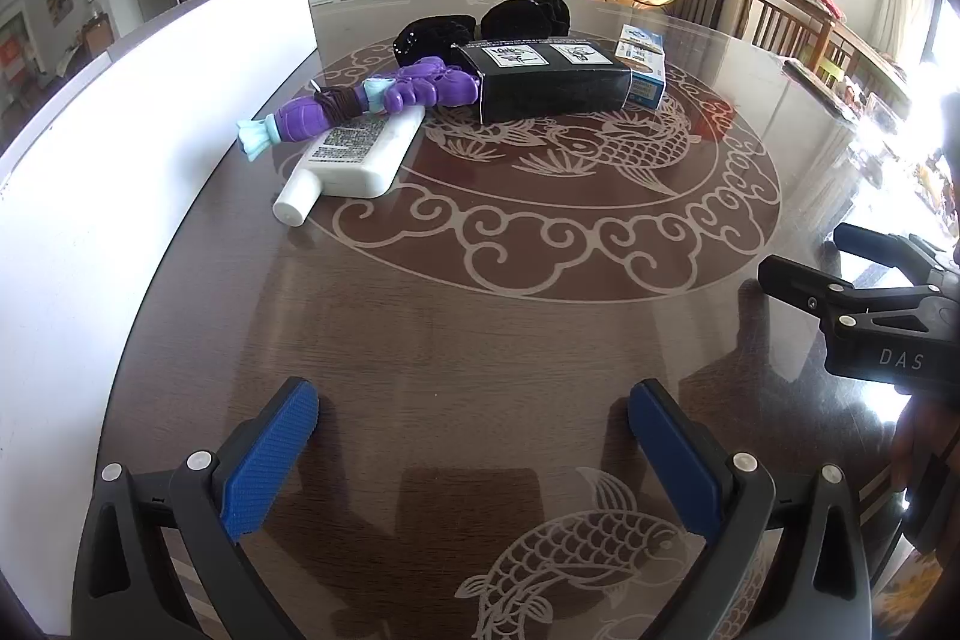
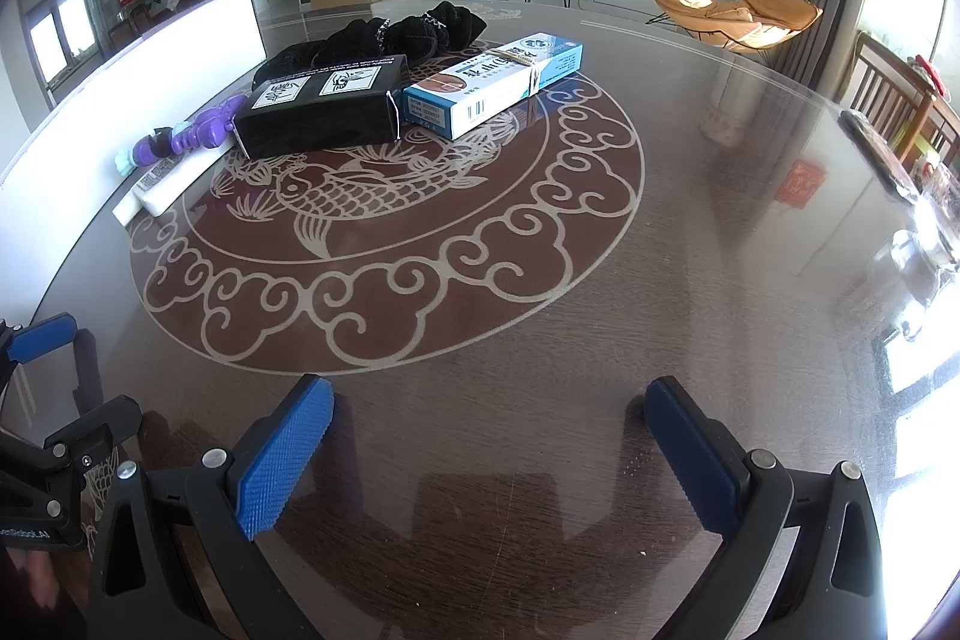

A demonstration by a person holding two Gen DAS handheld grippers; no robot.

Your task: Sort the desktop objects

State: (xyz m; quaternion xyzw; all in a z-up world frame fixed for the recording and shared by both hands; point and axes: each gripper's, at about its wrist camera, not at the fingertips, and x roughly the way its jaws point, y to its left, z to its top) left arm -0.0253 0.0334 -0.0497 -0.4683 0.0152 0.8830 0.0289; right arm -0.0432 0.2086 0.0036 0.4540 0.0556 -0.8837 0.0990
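Left gripper (image 1: 474, 451) & right gripper (image 2: 489, 451): jaws wide, nothing held, low over the near part of the table (image 2: 690, 220), prob. staged for a first pick. Items clustered at far side: white bottle (image 1: 354, 154) touching purple toy (image 1: 384, 97); blue box (image 2: 495, 82) leaning on black box (image 2: 318, 115).
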